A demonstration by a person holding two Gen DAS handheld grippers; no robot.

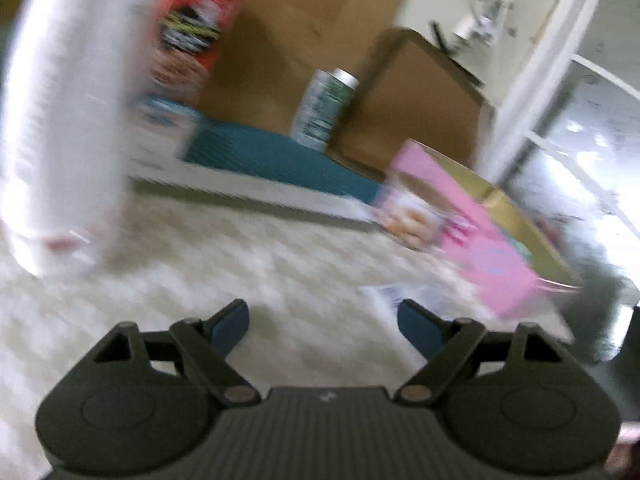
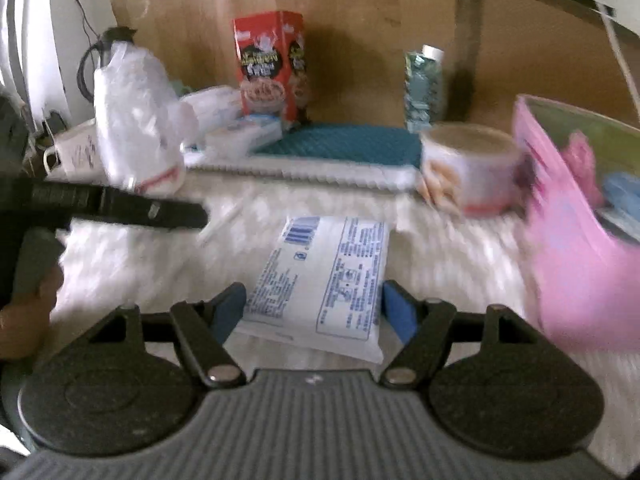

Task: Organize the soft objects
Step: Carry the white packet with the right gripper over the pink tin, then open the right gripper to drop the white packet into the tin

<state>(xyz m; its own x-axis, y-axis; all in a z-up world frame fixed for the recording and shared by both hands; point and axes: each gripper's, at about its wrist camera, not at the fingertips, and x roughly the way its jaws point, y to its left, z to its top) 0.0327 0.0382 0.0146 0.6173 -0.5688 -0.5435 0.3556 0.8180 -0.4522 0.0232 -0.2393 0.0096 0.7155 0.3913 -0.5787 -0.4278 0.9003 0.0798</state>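
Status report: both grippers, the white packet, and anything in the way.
Left gripper open, empty. Right gripper open, straddling white packet, not closed. Pink box close on the right.
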